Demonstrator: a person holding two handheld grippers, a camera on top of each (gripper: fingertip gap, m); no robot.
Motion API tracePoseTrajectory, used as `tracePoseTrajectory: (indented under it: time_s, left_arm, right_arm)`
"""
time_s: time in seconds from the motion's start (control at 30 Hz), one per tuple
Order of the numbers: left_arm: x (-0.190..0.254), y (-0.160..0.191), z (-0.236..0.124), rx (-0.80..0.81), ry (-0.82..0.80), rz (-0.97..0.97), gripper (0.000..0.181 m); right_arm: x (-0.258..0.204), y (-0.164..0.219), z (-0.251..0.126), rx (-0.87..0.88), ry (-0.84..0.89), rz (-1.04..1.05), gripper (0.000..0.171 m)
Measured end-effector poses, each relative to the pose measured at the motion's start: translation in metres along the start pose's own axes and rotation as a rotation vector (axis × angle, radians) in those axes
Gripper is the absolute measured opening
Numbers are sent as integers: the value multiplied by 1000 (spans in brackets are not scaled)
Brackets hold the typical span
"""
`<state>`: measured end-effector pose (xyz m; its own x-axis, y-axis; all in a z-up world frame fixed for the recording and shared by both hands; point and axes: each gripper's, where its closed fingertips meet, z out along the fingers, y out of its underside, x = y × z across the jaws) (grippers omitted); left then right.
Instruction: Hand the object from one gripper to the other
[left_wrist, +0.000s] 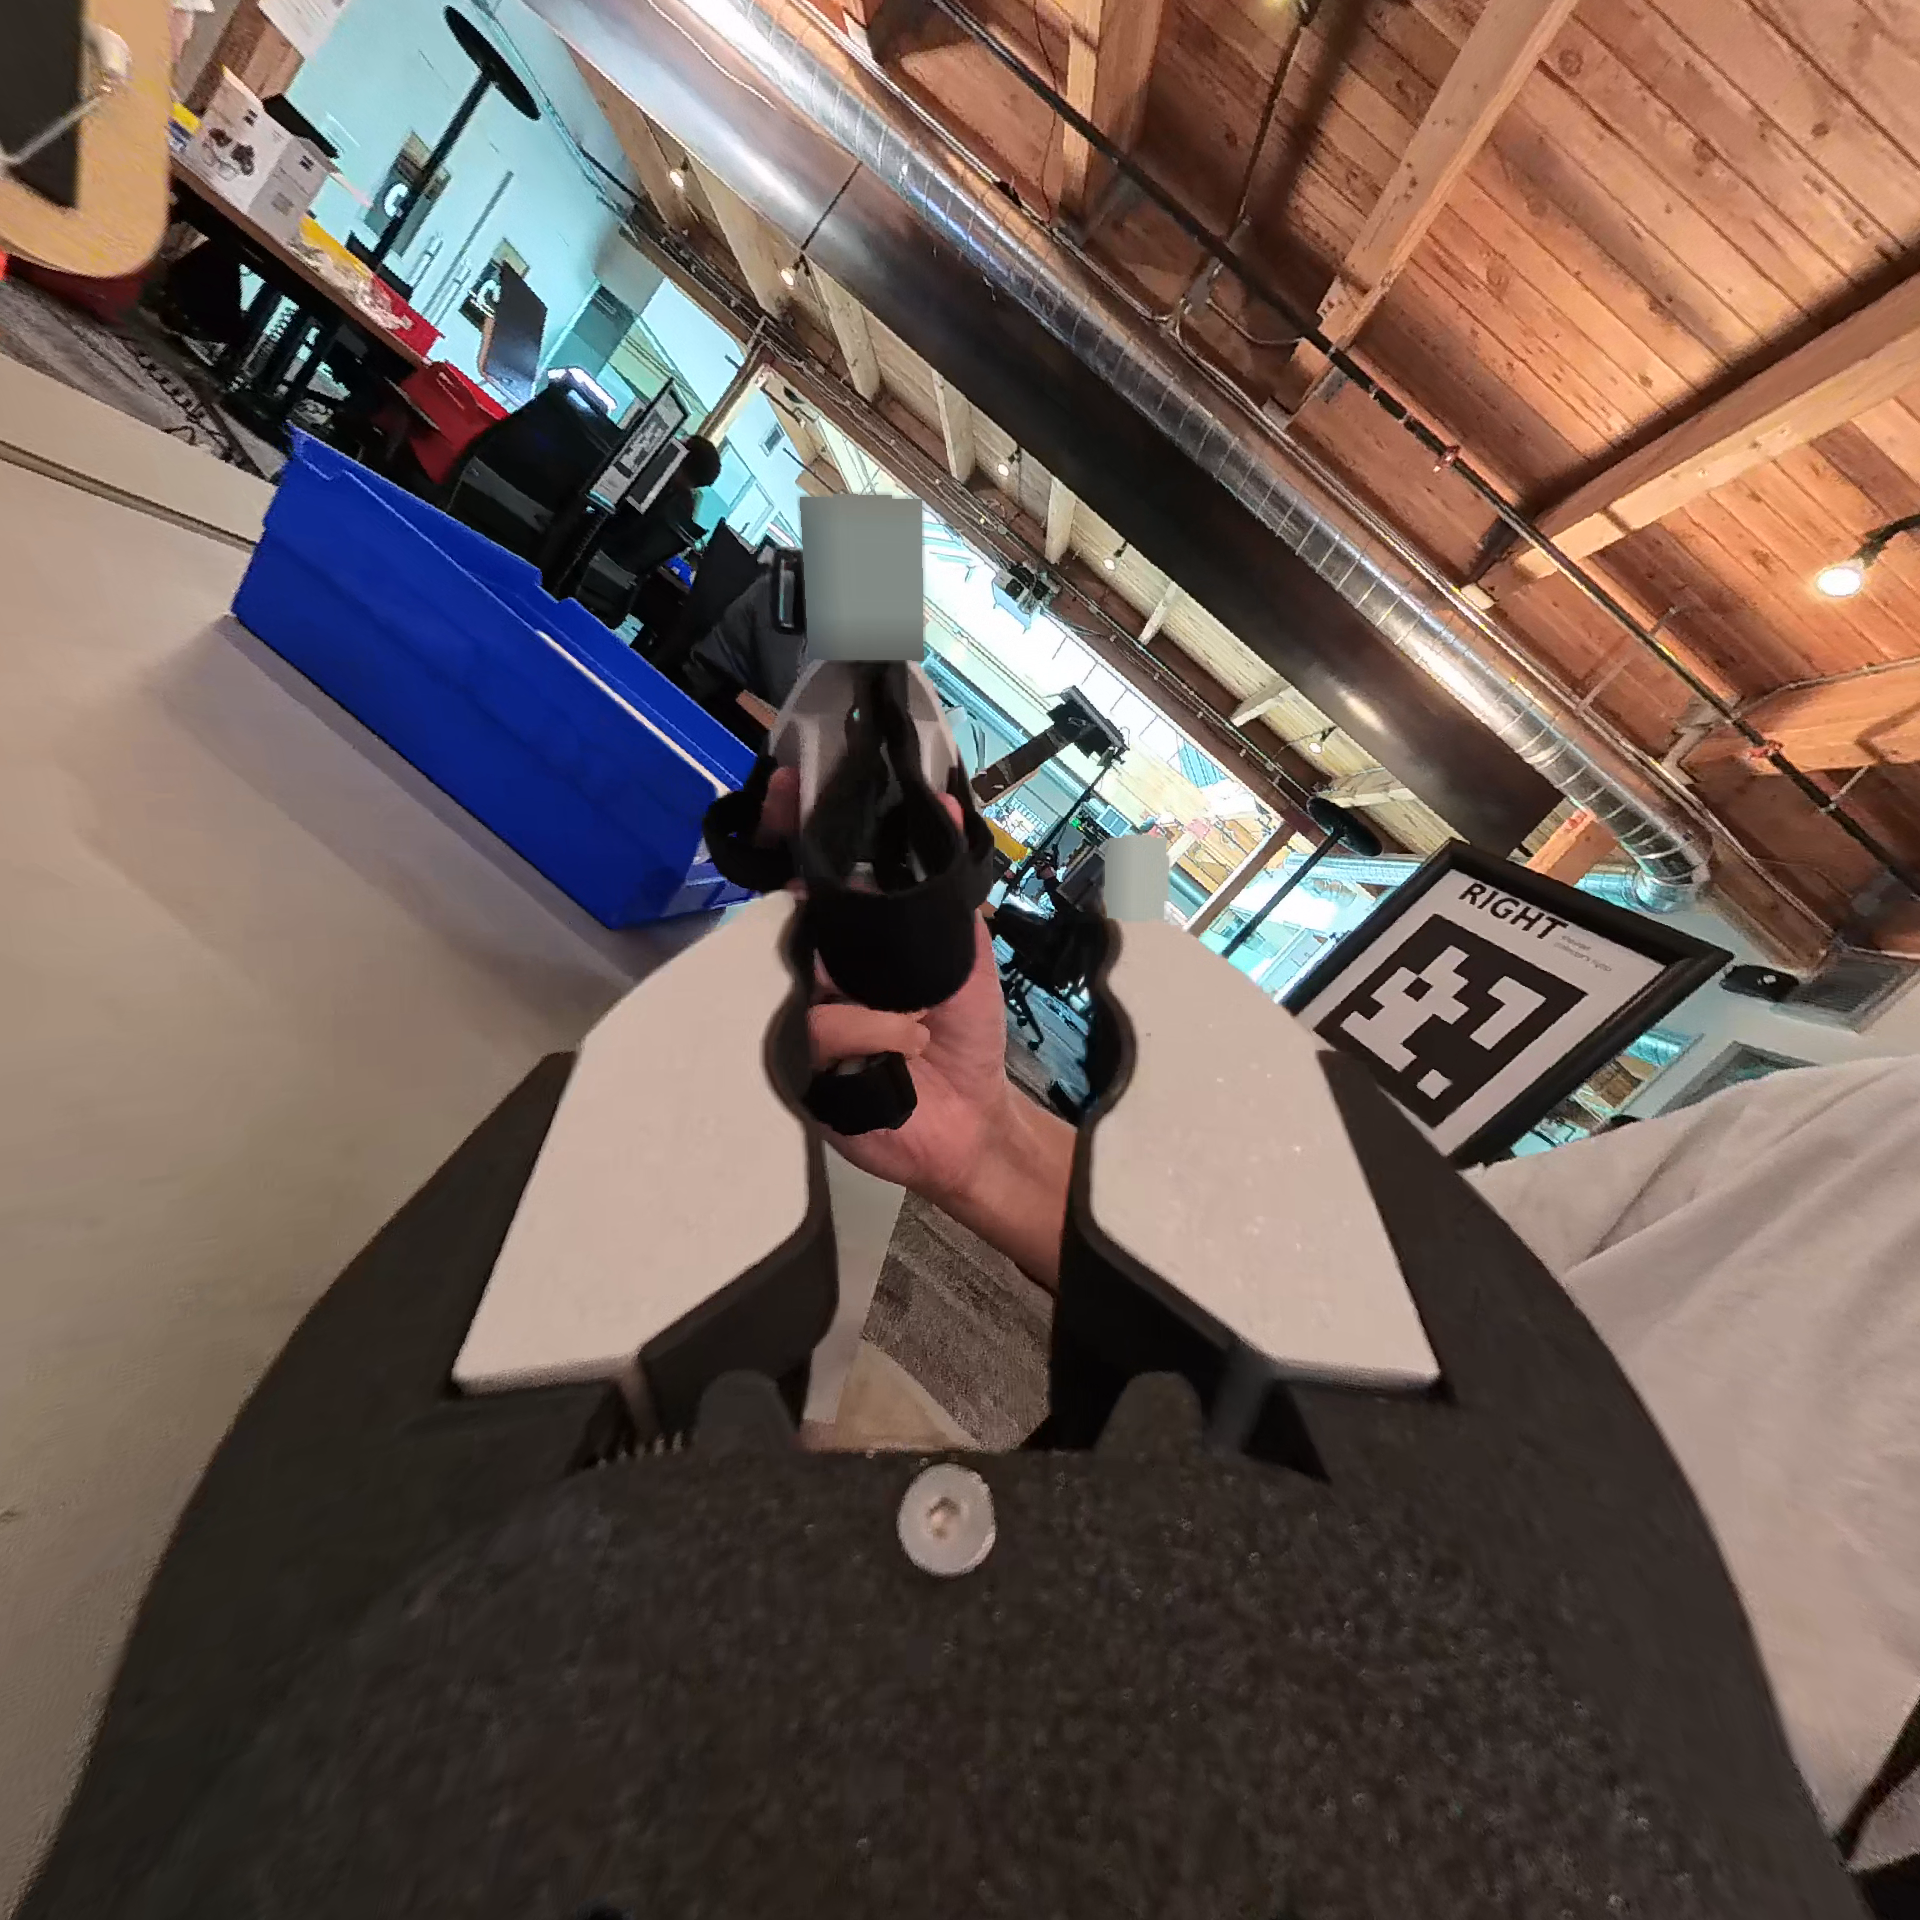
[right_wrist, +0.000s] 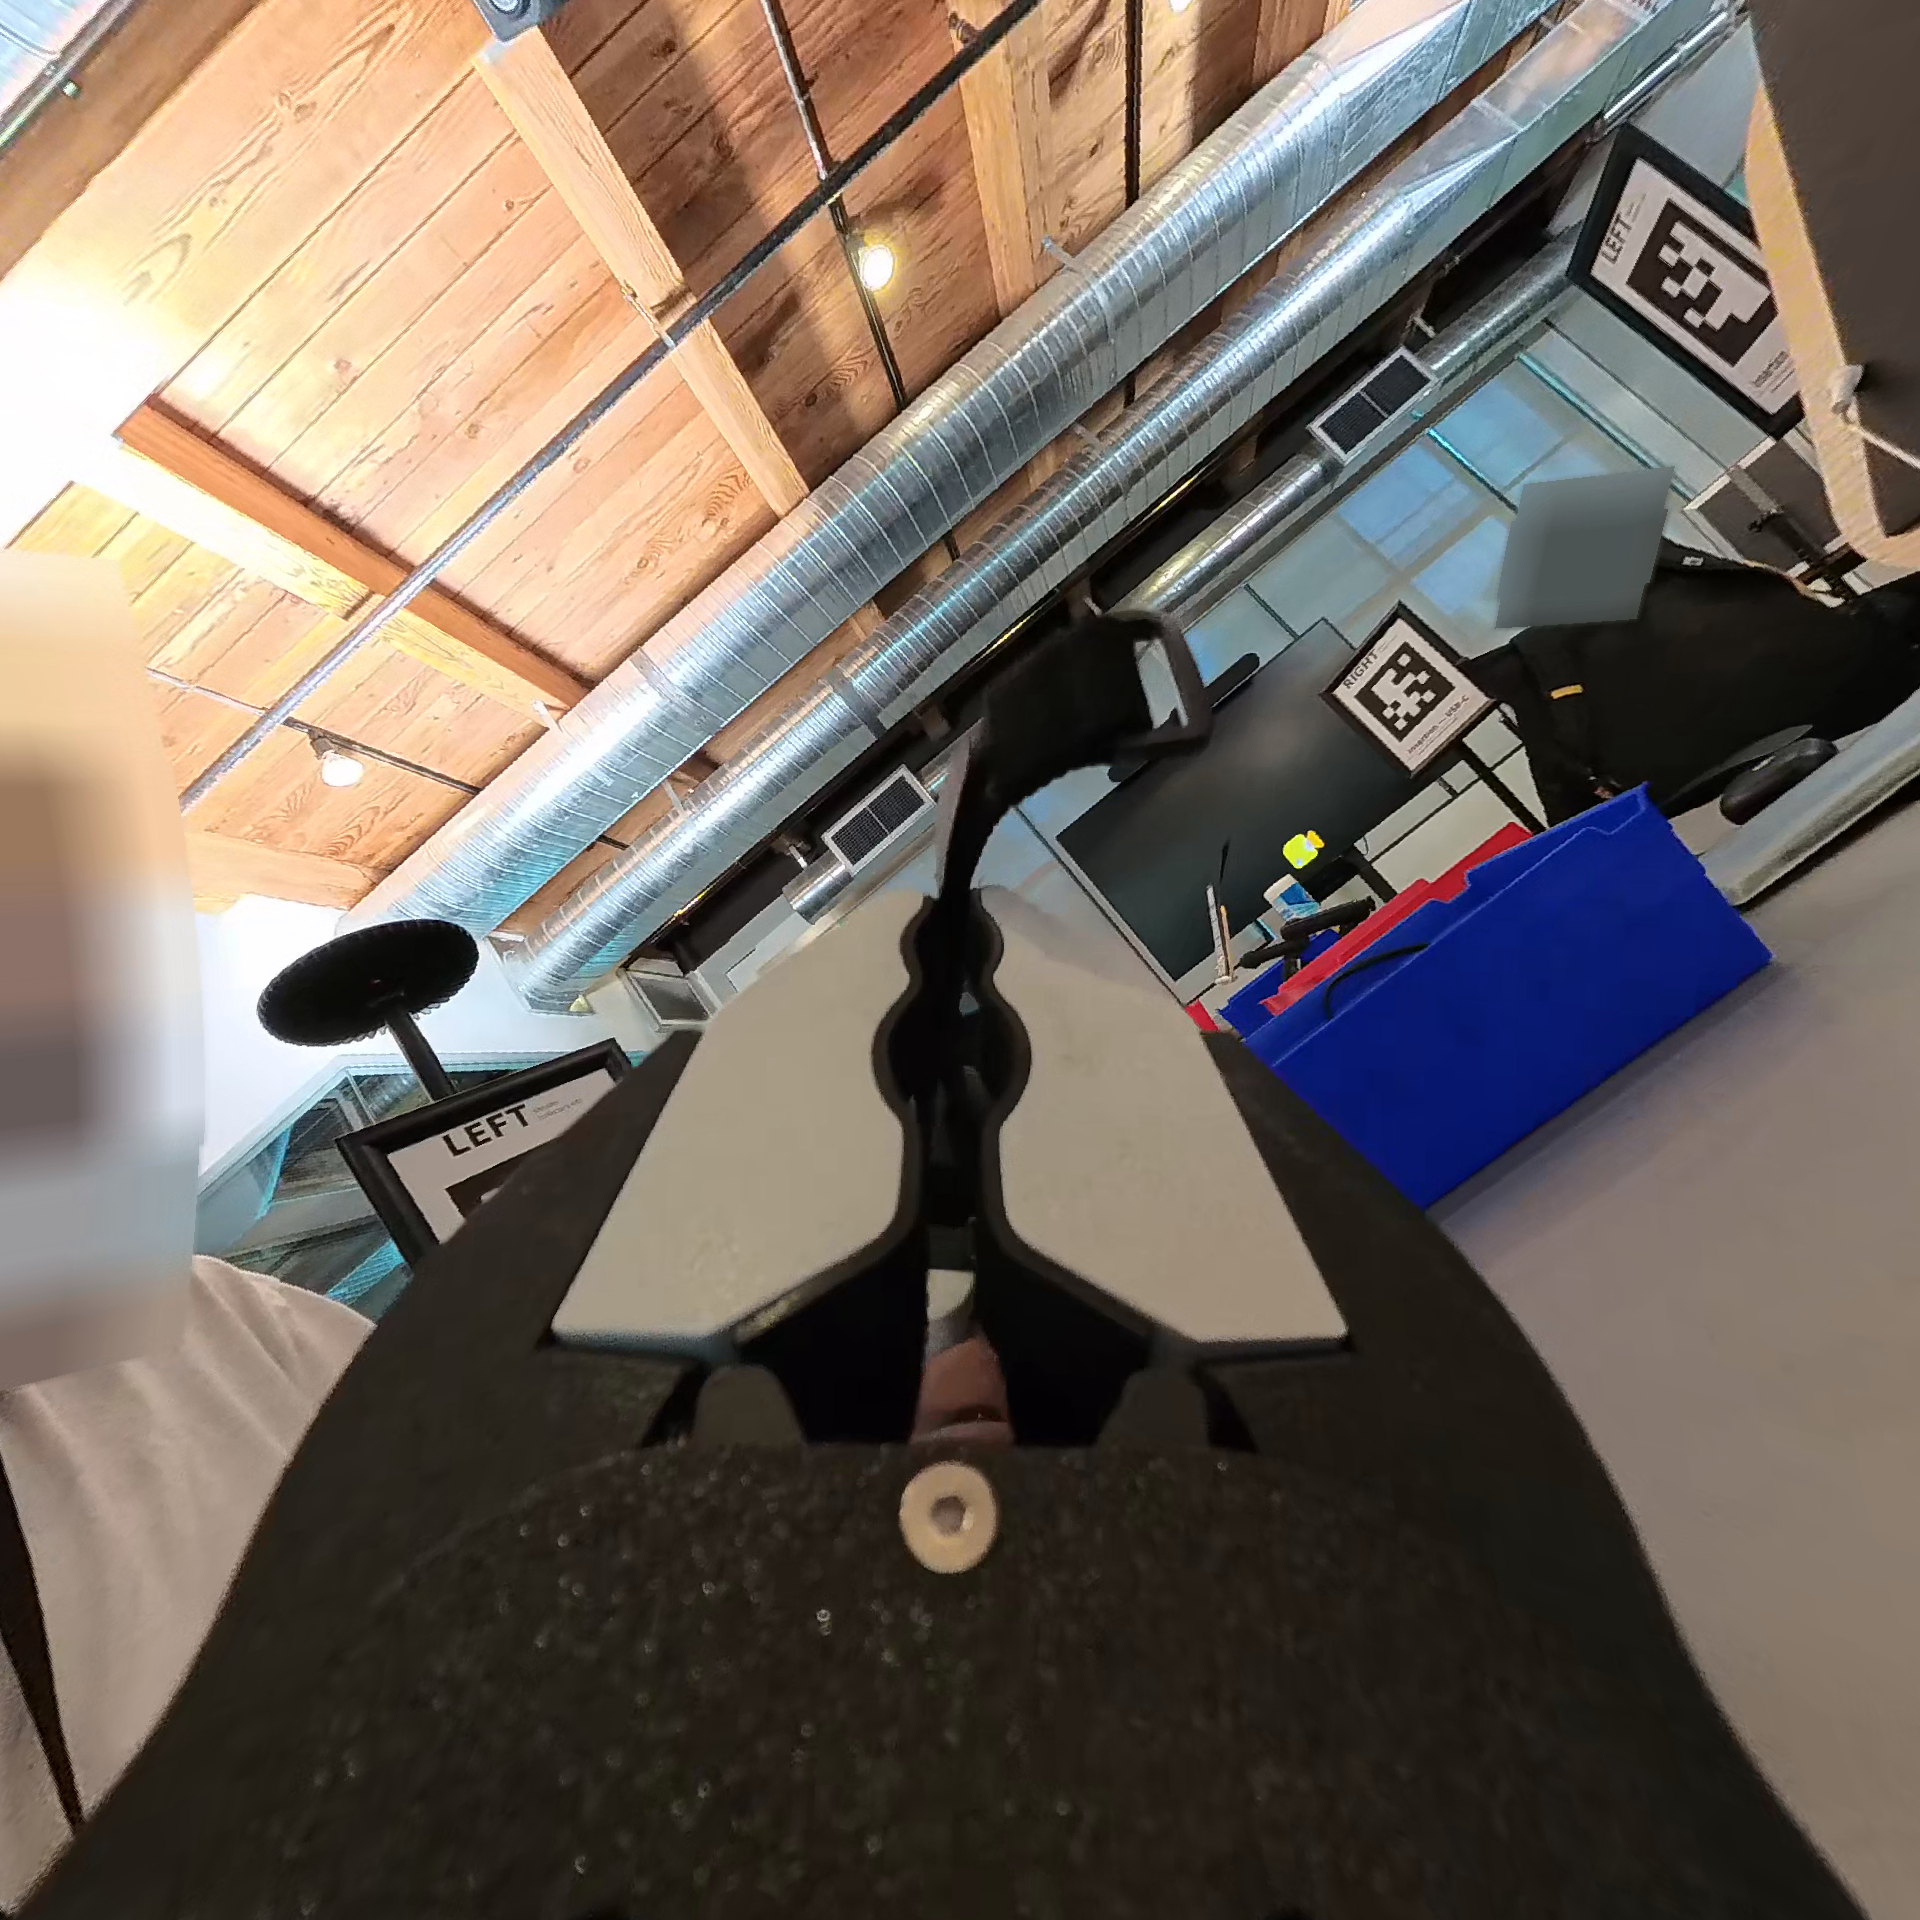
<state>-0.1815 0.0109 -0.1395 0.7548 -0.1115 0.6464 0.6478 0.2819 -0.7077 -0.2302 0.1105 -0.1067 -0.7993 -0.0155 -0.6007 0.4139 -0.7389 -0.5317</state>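
Your right gripper (right_wrist: 951, 935) is pinched on a black strap (right_wrist: 1081, 686); the strap runs up out of the tips and curls over to a plastic buckle loop at its free end, clear of the fingers. Your left gripper (left_wrist: 951, 940) stands spread, nothing between the jaws. From the left wrist view, the right gripper (left_wrist: 873, 769) sits dead ahead, just past your left tips, facing you, your hand (left_wrist: 935, 1081) wrapped on its handle. Strap's long axis seems roughly in line with the left jaw gap, hard to tell. Left is the receiver: likely push forward onto the free loop end. Blue bin (left_wrist: 468, 675) sits on the grey table (left_wrist: 208, 935), off to the side.
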Motion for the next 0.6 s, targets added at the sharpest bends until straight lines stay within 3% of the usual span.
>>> tracePoseTrajectory:
  time_s: [0.03,0.07,0.23,0.27,0.33,0.37,0.47,0.6]
  left_arm:
    - [-1,-2,-1,9,1,-7,41]
    - [0,-1,-3,6,16,-12,14]
    - [-17,-6,-12,15,-51,-25,5]
    - [-19,-10,-15,18,-72,-8,5]
    - [-26,-18,-22,21,-136,62,5]
    - [-30,-22,-26,13,-180,109,5]
    - [-50,-32,-42,-53,-382,310,5]
    - [-60,-24,-42,-221,-535,550,5]
  right_arm:
    - [0,2,1,-8,1,-2,5]
    - [0,3,1,-14,5,-8,4]
    - [15,13,2,-73,100,-33,4]
    - [21,17,2,-100,141,-60,7]
    - [35,27,2,-201,250,-137,41]
    - [39,33,1,-270,291,-216,49]
    - [48,38,-3,-451,471,-644,50]
    - [33,87,12,-775,432,-1170,49]
